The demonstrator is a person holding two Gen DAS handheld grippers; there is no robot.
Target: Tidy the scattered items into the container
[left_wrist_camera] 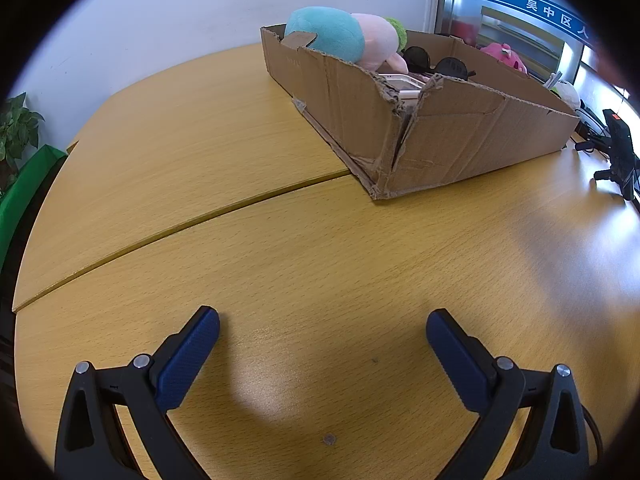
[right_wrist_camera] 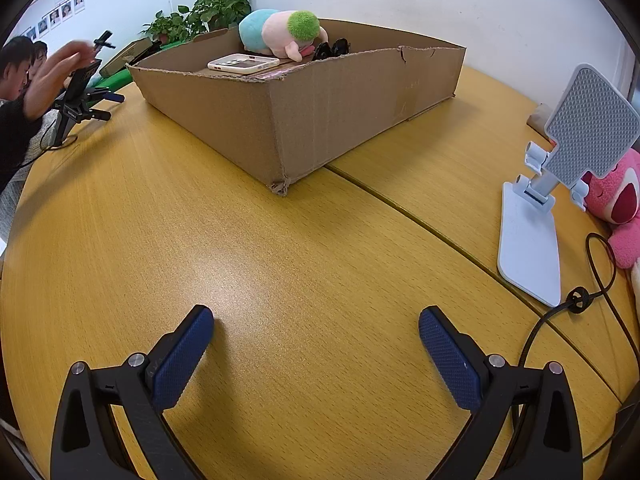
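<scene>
Both the left tool [left_wrist_camera: 322, 322] and the right tool [right_wrist_camera: 316, 320] are held wide, nothing gripped, above the counter [right_wrist_camera: 280, 280]. Farther off, the cardboard box [right_wrist_camera: 304, 120] holds a plush toy [right_wrist_camera: 280, 32], phone [right_wrist_camera: 242, 63] and sunglasses [right_wrist_camera: 332, 49]. A phone stand [right_wrist_camera: 560, 184] is seen at right.

Wood table [right_wrist_camera: 280, 264] w/ cardboard box [right_wrist_camera: 320, 108], phone stand [right_wrist_camera: 532, 240], pink plush [right_wrist_camera: 620, 204].

Container: shallow, open-topped cardboard box [right_wrist_camera: 312, 120] with torn edges, flat on the surface ahead of both grippers.
Plush toy [right_wrist_camera: 280, 32]: teal, pink and green, lying at the box's far end.
Phone [right_wrist_camera: 243, 63]: pale case, flat inside the box.
Black item [right_wrist_camera: 332, 49]: beside the plush, unclear.
Phone stand [right_wrist_camera: 560, 168]: white, upright, outside the box, ahead-right of right gripper.
Pink plush [right_wrist_camera: 618, 200]: just behind the stand.
</scene>
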